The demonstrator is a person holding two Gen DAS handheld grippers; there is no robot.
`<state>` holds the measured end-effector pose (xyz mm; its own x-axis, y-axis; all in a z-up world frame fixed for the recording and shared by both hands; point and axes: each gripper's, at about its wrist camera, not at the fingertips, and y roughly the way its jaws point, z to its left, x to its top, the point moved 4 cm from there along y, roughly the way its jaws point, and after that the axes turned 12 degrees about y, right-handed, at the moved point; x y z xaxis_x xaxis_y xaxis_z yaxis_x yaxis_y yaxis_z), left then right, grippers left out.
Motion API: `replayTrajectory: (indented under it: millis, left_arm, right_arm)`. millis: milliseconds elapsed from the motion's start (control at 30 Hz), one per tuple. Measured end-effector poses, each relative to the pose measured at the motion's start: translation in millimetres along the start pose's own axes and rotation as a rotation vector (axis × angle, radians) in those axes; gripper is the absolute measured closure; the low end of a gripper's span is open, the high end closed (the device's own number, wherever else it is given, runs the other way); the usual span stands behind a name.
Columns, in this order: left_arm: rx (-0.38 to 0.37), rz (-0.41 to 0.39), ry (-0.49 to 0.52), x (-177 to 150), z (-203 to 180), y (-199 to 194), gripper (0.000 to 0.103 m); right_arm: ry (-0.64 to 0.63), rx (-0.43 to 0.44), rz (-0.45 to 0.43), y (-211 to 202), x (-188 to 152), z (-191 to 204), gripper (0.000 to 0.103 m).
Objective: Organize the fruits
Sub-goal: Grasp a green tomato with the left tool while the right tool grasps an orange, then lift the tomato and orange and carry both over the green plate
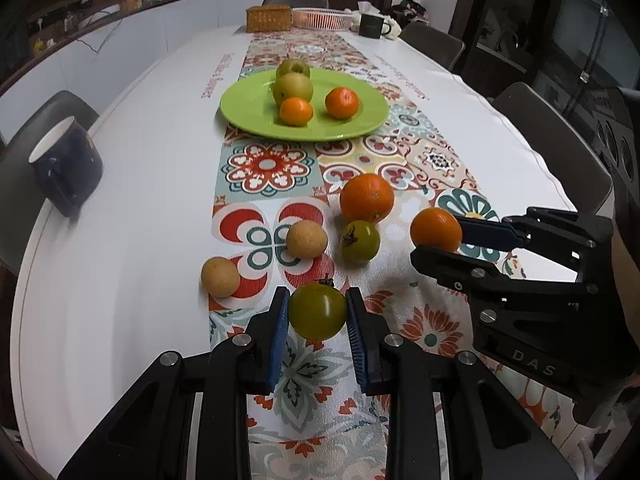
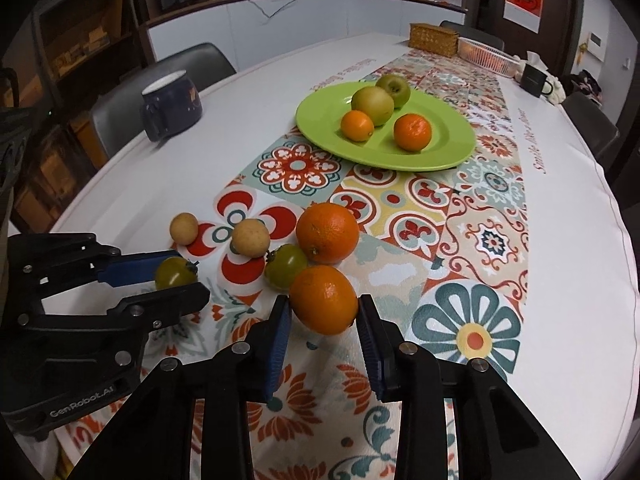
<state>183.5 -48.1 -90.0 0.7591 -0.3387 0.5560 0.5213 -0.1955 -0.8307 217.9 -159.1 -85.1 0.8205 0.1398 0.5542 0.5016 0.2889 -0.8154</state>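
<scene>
My left gripper [image 1: 318, 312] is shut on a green tomato [image 1: 317, 311], also seen in the right wrist view [image 2: 175, 273]. My right gripper [image 2: 323, 310] is shut on a small orange [image 2: 323, 299], which the left wrist view [image 1: 436, 229] also shows. Both are held near the patterned runner. On the runner lie a big orange [image 1: 367, 197], a second green tomato [image 1: 359, 240] and two tan round fruits [image 1: 307, 239] [image 1: 220, 277]. A green plate [image 1: 248, 108] farther back holds two green apples [image 1: 293, 86] and two small oranges [image 1: 341, 102].
A dark blue mug [image 1: 66, 166] stands at the table's left edge. At the far end are a wicker box [image 1: 268, 19], a pink basket [image 1: 320, 18] and a black mug [image 1: 371, 25]. Chairs ring the table.
</scene>
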Motion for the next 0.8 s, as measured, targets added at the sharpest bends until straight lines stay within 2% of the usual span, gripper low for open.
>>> replayTrajectory:
  millis: [367,800]
  left_arm:
    - [0.019,-0.104,0.009,18,4,-35,0.075]
    - [0.071,-0.202,0.033,64,24,-56,0.075]
  right_arm:
    - [0.042,0.016,-0.105,-39,13,1,0.068]
    - [0.056,0.001,-0.228,-66,58,-2,0.068]
